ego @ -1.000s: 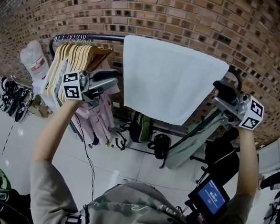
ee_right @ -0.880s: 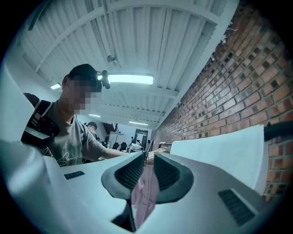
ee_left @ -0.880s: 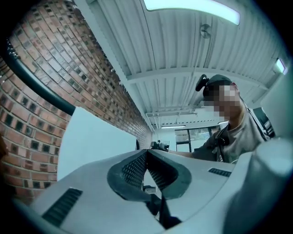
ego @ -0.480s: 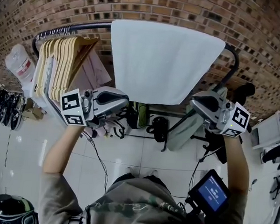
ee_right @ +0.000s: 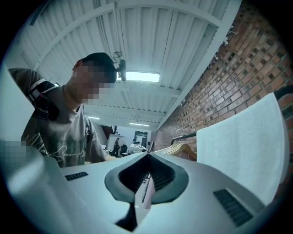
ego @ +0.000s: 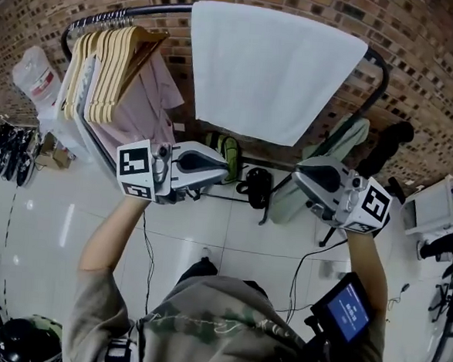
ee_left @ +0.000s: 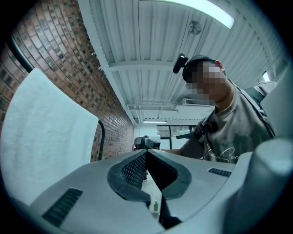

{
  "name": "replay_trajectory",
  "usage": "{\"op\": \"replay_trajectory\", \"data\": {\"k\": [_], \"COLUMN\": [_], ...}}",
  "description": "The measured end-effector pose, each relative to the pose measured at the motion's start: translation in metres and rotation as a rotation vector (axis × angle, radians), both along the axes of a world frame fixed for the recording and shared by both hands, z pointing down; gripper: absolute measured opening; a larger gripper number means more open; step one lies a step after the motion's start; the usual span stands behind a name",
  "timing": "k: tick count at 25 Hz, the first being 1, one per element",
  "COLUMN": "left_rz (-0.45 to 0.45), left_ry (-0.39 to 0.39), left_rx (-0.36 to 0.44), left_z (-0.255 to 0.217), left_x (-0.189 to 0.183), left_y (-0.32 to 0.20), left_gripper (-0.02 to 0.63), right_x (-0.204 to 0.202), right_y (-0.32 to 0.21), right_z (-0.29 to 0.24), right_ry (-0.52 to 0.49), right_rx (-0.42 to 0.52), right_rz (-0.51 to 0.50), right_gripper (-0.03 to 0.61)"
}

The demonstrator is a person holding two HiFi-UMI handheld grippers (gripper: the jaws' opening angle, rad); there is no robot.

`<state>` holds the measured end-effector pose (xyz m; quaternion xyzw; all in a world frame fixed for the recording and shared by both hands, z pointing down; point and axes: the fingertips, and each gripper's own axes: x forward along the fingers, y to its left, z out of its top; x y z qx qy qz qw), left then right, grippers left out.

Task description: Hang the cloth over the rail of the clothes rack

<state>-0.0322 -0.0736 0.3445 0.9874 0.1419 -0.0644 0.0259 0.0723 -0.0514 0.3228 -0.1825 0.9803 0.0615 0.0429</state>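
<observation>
**Inspector:** Grippers?

**Assistant:** Left gripper (ego: 224, 168): jaws pressed together, nothing held. Right gripper (ego: 298, 175): the same, empty. Their tips point at each other, below the cloth and apart from it.

**Inspector:** The cloth?

**Assistant:** Cloth (ego: 277, 71) is draped over the rail (ego: 137, 14), in front of the brick wall (ego: 420, 66).

**Inspector:** Surroundings?

**Assistant:** Hangers (ego: 111, 68) are bunched on the rail just left of the cloth, with a pink garment (ego: 142, 112) under them. A grey-green garment (ego: 332, 157) hangs at the right end. A bag (ego: 227, 148) sits on the floor beneath. A bottle (ego: 36, 86) stands far left; its contents cannot be told.
</observation>
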Motion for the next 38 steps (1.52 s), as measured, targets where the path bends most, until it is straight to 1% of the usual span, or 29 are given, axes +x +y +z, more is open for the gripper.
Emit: {"op": "replay_trajectory", "data": {"k": [3, 5, 9, 12, 15, 18, 20, 22, 25, 30, 33, 38], "left_rz": [-0.03, -0.05, -0.069, -0.078, -0.073, -0.068, -0.054, -0.043, -0.055, -0.053, -0.048, -0.036], "left_ry": [0.01, 0.016, 0.004, 0.007, -0.015, -0.017, 0.002, 0.004, -0.005, -0.008, 0.006, 0.006], "left_rx": [-0.023, -0.038, -0.04, -0.057, -0.036, -0.006, -0.019, -0.024, -0.002, 0.006, -0.01, -0.005], "left_z": [0.004, 0.008, 0.02, 0.029, 0.033, 0.03, 0.029, 0.032, 0.037, 0.047, 0.048, 0.047], "left_x": [0.007, 0.014, 0.026, 0.028, 0.017, 0.001, -0.01, -0.02, -0.031, -0.047, -0.051, -0.042], "left_y": [0.037, 0.063, 0.113, 0.141, 0.164, 0.174, 0.179, 0.183, 0.183, 0.19, 0.192, 0.197], "left_gripper": [0.006, 0.006, 0.006, 0.005, 0.005, 0.006, 0.006, 0.006, 0.006, 0.006, 0.006, 0.006], "right_x": [-0.003, -0.001, 0.008, 0.007, -0.011, -0.035, -0.049, -0.06, -0.071, -0.095, -0.104, -0.1], "right_y": [0.037, 0.059, 0.099, 0.125, 0.15, 0.167, 0.176, 0.182, 0.184, 0.185, 0.183, 0.182], "right_z": [0.012, 0.022, 0.044, 0.059, 0.063, 0.061, 0.06, 0.064, 0.072, 0.084, 0.09, 0.082], "right_ry": [0.0, -0.007, -0.102, -0.092, -0.078, -0.071, -0.093, -0.102, -0.066, 0.004, 0.031, 0.024], "right_rx": [-0.014, -0.041, -0.148, -0.171, -0.165, -0.135, -0.129, -0.13, -0.112, -0.075, -0.081, -0.078], "right_rz": [-0.045, -0.061, -0.07, -0.071, -0.087, -0.09, -0.086, -0.076, -0.056, -0.047, -0.054, -0.047], "right_gripper": [0.006, 0.006, 0.006, 0.006, 0.006, 0.006, 0.008, 0.006, 0.008, 0.006, 0.006, 0.006]}}
